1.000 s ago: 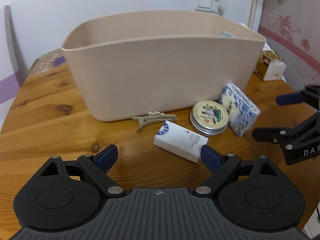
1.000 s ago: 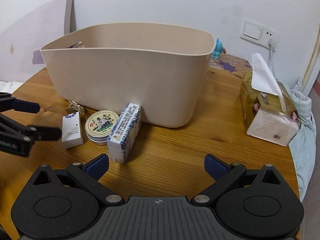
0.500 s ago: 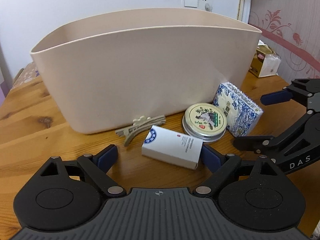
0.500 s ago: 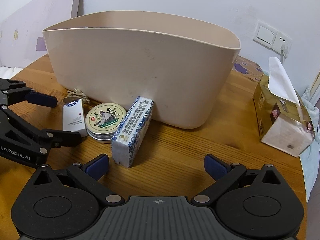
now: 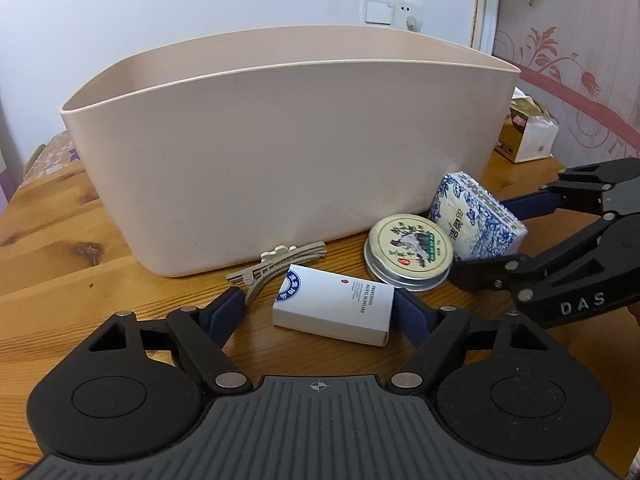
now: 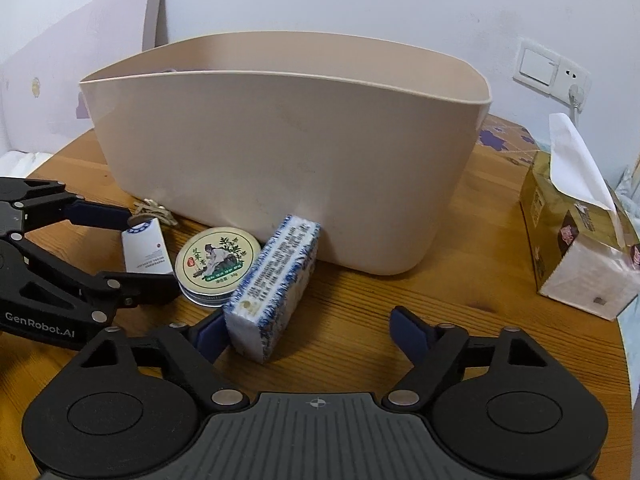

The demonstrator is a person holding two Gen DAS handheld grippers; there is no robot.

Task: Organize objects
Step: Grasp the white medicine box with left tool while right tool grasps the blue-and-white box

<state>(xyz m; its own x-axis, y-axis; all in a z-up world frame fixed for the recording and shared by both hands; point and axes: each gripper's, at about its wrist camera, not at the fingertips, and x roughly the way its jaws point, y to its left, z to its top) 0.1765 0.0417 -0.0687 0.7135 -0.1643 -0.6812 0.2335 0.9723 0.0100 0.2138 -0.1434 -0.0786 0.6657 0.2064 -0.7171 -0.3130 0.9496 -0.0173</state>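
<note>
Left gripper [image 5: 318,308] was spread wide around the small white cardboard box [image 5: 334,309] w/ the right gripper [image 6: 308,334] open, one finger [image 6: 210,338] prob touching the blue-white patterned packet [image 6: 276,284]. Both lay beside the beige plastic tub [image 5: 280,152]. Risk imo: closing could knock the round tin [image 5: 409,249].

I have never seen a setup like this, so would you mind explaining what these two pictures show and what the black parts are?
Each picture comes from a camera on a hand-held two-finger gripper, looking along its fingers. The left gripper is open around a white box; the right gripper is open, its left finger beside a blue-and-white packet. Neither holds anything yet. On the wooden table also lie a round tin and a hair clip, in front of a beige tub. A tissue box stands to the right.
</note>
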